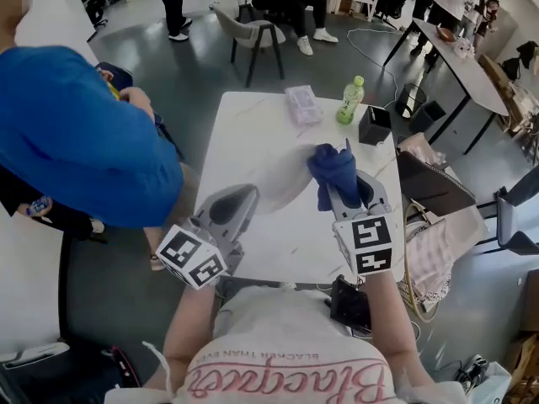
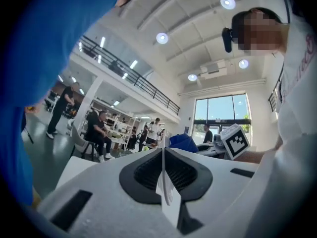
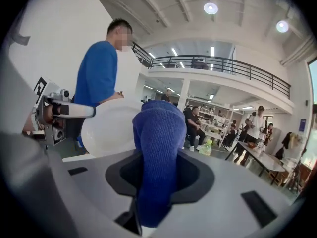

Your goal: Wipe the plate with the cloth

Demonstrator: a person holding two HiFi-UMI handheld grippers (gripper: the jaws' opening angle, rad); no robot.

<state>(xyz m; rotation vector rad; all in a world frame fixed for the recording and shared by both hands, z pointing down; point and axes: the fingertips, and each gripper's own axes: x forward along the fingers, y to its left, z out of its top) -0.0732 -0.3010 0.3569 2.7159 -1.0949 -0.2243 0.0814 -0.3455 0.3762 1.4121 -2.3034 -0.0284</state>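
Observation:
The white plate (image 1: 282, 178) is held tilted up over the white table (image 1: 244, 116), and my left gripper (image 1: 251, 195) is shut on its near-left rim. In the left gripper view the plate (image 2: 164, 185) shows edge-on between the closed jaws of my left gripper (image 2: 163, 158). My right gripper (image 1: 346, 188) is shut on the bunched blue cloth (image 1: 333, 172), which sits at the plate's right edge. The right gripper view has the cloth (image 3: 159, 148) standing up from my right gripper (image 3: 158, 168). The plate (image 3: 109, 128) lies just behind and left of it, with the left gripper (image 3: 59, 111) on the plate's left rim.
At the table's far end stand a green bottle (image 1: 350, 100), a wrapped pinkish pack (image 1: 303, 104) and a black box (image 1: 374, 125). A person in a blue top (image 1: 76, 133) stands close on the left. A dark bag (image 1: 431, 183) lies off the table's right side.

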